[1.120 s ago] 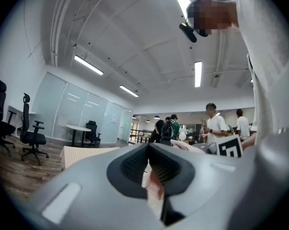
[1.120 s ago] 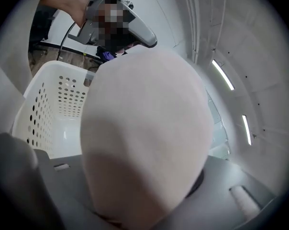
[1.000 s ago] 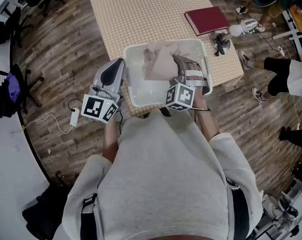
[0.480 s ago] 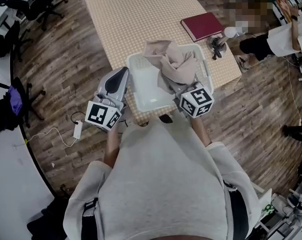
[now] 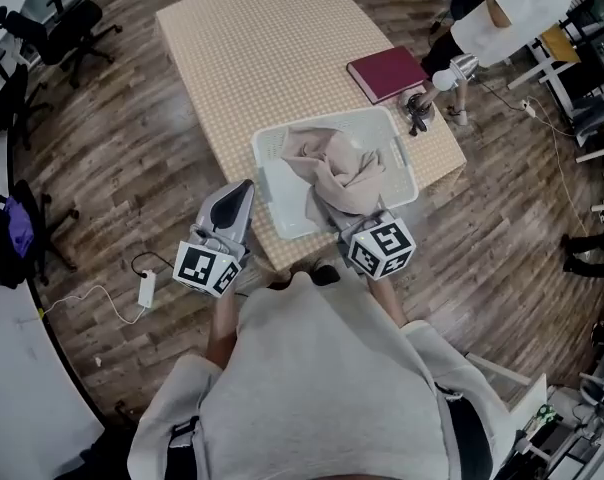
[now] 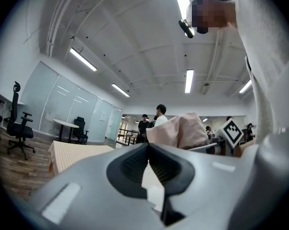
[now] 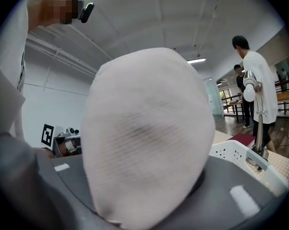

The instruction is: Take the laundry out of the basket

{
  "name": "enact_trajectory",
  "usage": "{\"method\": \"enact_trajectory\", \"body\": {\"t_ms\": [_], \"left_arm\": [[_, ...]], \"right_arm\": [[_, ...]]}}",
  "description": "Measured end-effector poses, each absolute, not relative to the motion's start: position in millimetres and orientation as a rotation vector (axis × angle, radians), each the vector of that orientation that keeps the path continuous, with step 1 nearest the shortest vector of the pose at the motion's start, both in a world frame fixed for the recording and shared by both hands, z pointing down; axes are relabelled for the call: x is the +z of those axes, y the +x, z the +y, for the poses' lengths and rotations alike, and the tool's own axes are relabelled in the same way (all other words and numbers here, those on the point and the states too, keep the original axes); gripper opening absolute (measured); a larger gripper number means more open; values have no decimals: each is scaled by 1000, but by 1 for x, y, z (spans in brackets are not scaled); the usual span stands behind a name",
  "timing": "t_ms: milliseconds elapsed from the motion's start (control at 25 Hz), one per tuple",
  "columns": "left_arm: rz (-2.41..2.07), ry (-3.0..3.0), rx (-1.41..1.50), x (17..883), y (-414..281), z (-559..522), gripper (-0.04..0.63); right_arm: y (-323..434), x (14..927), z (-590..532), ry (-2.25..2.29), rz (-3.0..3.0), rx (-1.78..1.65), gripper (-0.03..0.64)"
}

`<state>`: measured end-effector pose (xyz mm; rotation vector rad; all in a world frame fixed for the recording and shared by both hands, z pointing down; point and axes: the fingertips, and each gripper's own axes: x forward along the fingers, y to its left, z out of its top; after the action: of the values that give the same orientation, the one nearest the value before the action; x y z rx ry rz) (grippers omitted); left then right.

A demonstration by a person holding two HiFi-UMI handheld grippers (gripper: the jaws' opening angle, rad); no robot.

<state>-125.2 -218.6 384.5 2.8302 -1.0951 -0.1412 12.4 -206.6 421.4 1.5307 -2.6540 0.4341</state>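
- The cloth (image 5: pixel 334 173), a beige bundle, is bunched up over the middle and right of the basket (image 5: pixel 265 146). It looks raised, with its lower folds inside the rim.
- The right gripper (image 5: pixel 354 226) has it. In the right gripper view the fabric fills the space between the jaws, and they are clamped on a thick wad of it.
- The step in hand looks like the lift-out. The cloth is gripped and up, but not yet clear of the basket.
- No other laundry shows in the basket, and the bare white floor is visible on its left side.
- The left gripper (image 5: pixel 245 188) hangs just beside the basket's left wall, jaws pressed together on nothing. It does not seem to be touching the basket.
- The basket sits at the near edge of the table (image 5: pixel 252 48), with a red book (image 5: pixel 387 73) and a lamp (image 5: pixel 447 68) beyond its right corner.
- The next move calls for more height, so the trailing folds pass the rim without snagging. Then comes a carry to open table, most likely the wide stretch beyond.
- There is one risk: the basket looks light and sits near the edge, so a caught fold could drag it. The free left gripper could steady the wall.
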Motion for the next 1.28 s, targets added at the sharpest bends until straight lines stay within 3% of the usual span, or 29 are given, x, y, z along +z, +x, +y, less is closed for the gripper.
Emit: {"method": "enact_trajectory", "body": {"t_ms": [360,1280], "left_arm": [[-1099,2864,-131,370,-108,-180,8],[-1058,2908,-48,380,-38,49,8]], "right_arm": [[35,398,-170,1569,-2696,383,216],[82,414,56,1576,-2750,384,215]]}}
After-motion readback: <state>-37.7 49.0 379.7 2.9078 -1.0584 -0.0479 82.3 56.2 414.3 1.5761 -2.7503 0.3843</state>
